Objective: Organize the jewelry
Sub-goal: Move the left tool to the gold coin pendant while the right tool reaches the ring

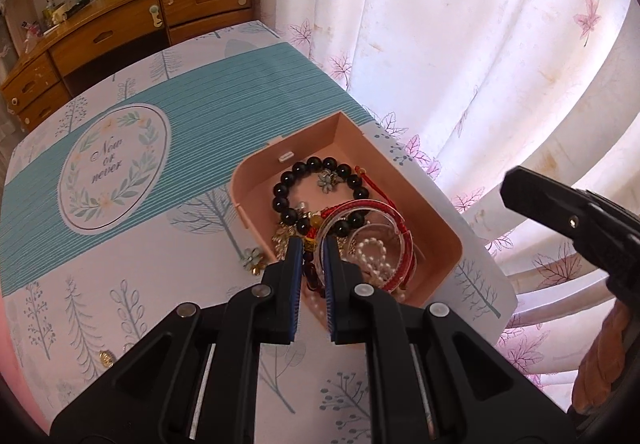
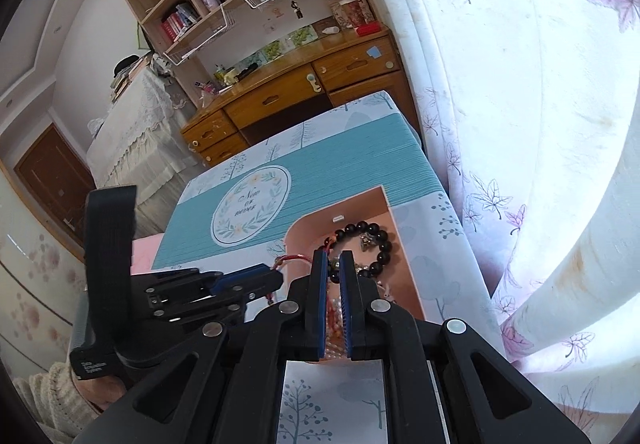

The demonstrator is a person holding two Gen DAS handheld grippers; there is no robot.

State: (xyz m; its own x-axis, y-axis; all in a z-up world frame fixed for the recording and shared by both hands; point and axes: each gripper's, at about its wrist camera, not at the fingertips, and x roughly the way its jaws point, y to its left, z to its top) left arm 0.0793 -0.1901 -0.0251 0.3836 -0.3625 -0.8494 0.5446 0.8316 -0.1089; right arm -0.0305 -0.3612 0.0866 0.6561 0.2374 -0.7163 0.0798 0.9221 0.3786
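Observation:
A pink jewelry box [image 1: 436, 212] stands open near the table's right edge, holding a black bead bracelet [image 1: 308, 168], red bangles [image 1: 396, 244], a white pearl strand [image 1: 374, 256] and charms. My left gripper [image 1: 311, 244] hovers over the box's near rim with its jaws a narrow gap apart; dark red beads [image 1: 311, 272] show between them, grip unclear. A flower charm [image 1: 253, 259] lies on the table left of the box. My right gripper [image 2: 334, 258] is nearly shut over the box [image 2: 408, 268], above the black bracelet [image 2: 380, 244]. The left gripper's fingers [image 2: 248, 278] show a red cord beside them.
The table carries a teal and white printed cloth [image 1: 120, 164]. A small gold piece [image 1: 106, 359] lies near the front left. A floral curtain [image 1: 480, 44] hangs right of the table. A wooden desk with drawers [image 1: 120, 28] stands behind it.

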